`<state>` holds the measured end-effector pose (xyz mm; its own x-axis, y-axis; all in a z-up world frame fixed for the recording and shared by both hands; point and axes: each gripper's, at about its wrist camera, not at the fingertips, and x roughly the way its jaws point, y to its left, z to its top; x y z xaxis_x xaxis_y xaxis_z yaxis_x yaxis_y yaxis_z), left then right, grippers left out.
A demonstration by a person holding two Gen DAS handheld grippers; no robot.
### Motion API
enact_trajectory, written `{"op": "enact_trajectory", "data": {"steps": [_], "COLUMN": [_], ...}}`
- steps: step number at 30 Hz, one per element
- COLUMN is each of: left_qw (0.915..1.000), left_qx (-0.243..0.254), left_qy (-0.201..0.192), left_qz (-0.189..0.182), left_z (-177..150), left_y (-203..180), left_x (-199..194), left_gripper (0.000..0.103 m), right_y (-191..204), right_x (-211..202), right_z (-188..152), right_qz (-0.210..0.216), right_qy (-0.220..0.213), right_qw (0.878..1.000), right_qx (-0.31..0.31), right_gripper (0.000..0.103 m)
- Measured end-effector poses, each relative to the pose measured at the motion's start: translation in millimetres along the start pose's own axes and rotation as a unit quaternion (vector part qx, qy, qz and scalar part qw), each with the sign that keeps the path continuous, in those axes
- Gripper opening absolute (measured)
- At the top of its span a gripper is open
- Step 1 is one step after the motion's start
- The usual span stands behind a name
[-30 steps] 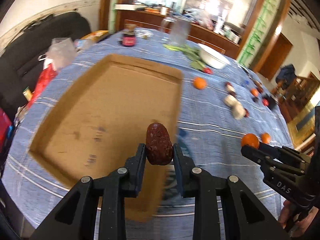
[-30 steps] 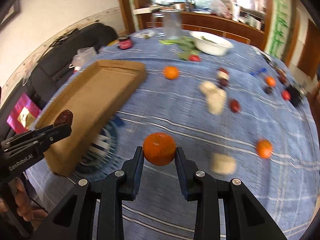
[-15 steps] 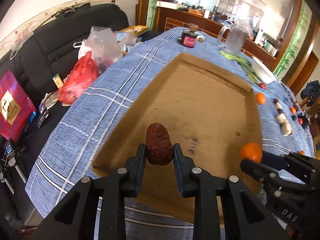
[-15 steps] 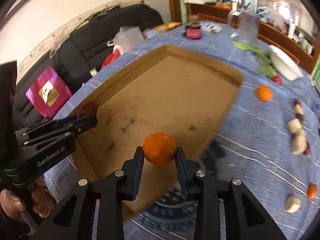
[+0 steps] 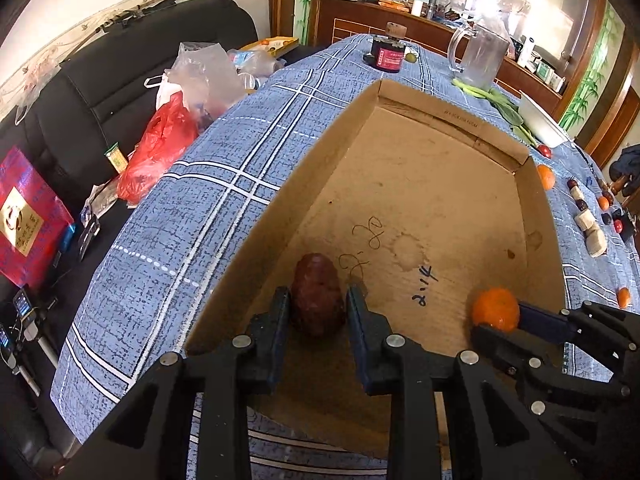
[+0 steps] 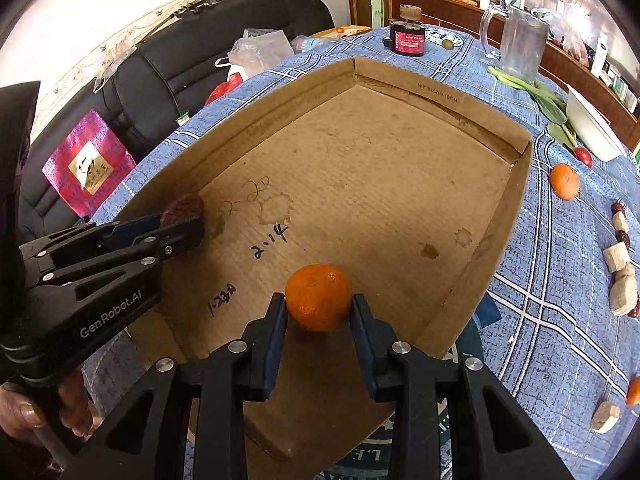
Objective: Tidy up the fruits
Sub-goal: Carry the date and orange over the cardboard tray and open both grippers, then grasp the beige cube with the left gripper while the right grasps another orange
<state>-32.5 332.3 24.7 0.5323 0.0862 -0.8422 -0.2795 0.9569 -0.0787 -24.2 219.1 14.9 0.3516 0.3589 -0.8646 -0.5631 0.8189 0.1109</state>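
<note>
Brown cardboard tray [image 6: 400,200] bearing blue ink marks and dark stains; blue tablecloth [image 5: 224,184] with white plaid lines. Orange mandarin [image 6: 318,297] at 6 o'clock; dark red date [image 5: 317,299]. Black gripper fingers [image 6: 276,332] with blue pads. Red bag [image 5: 160,152] at 9 o'clock.

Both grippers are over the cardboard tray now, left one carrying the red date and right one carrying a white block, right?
Not quite. The right gripper carries an orange mandarin, not a white block, as the right wrist view shows. The rest stands: both are over the cardboard tray, and the left gripper has the red date between its fingers, its jaws just beginning to open.
</note>
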Motion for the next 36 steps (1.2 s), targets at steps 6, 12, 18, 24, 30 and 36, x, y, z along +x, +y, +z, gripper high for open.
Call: {"op": "enact_trajectory", "data": {"steps": [6,12,18,24,30,36], "left_qw": [0.9999,0.9996,0.9991,0.9980,0.9968,0.9946], "left_qx": [-0.004,-0.015,-0.016,0.008,0.044,0.084], "left_qy": [-0.009,-0.014,-0.033,-0.059,-0.066,-0.059], "left_qz": [0.012,0.021,0.022,0.019,0.002,-0.017], "left_z": [-2,-7,-10,-13,-18,-28], "left_y": [-3,-5,-22,-63,-117,-175], "left_x": [-8,-18,-35,-55,-63,-59], "left_gripper": [0.047,0.048,0.050,0.061,0.066,0.069], "right_y": [1,-6,-16,-42,-94,-155], "right_x": [-7,-27,-57,-90,-119,-151], "right_z": [-4,-14,-28,-50,-79,-117], "right_qz": [-0.007,-0.006,-0.009,-0.022,-0.048,-0.084], "right_qy": [-0.003,-0.018,-0.045,-0.073,-0.085,-0.101], "right_qw": [1.000,1.000,0.999,0.997,0.992,0.979], "right_qx": [-0.010,-0.008,-0.003,0.024,0.084,0.155], "right_gripper": [0.038,0.040,0.041,0.052,0.056,0.061]}}
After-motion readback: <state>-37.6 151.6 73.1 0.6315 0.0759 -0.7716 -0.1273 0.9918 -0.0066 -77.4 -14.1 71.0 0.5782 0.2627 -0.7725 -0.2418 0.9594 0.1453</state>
